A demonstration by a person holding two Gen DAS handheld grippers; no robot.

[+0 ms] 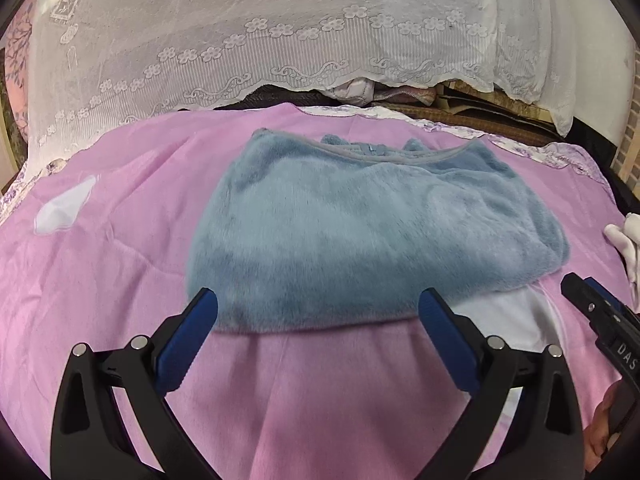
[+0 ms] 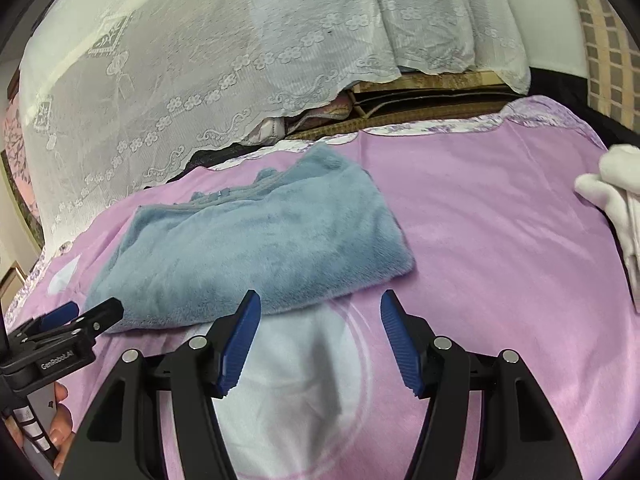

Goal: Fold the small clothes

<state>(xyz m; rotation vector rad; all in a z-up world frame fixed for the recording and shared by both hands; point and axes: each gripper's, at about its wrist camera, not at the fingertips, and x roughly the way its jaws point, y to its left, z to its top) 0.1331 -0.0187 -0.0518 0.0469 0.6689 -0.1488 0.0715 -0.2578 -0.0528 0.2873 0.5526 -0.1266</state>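
Both my tongs are over the bed, nothing held in either.

Left gripper (image 1: 318,310): jaws spread wide, blue pads apart, nothing between them but open air. The tips sit at the near hem of the blue fleece garment (image 1: 360,236); I cannot tell whether they touch the pile or hang just above it.

Right gripper (image 2: 320,312): jaws also spread, empty. Its left pad tip overlaps the near right edge of the garment in the right wrist view; the right pad is over bare sheet. Beneath the jaws is a white printed patch (image 2: 296,380) on the pink bedsheet (image 2: 500,240).

Blue fleece garment (image 2: 256,248): lies folded into a rough rectangle in the middle of the pink bedsheet (image 1: 120,260). Grey-trimmed neckline at the far edge, with a small blue fastening showing there. The near edge is a soft fold; the right end is rounded and a little bulkier.

Other items: white cloth (image 2: 612,196) at the right edge of the sheet, well apart from the garment. White lace cover (image 1: 240,32) draped over a pile behind the bed. Fingers of my left hand (image 2: 60,420) show on the left tool's handle.
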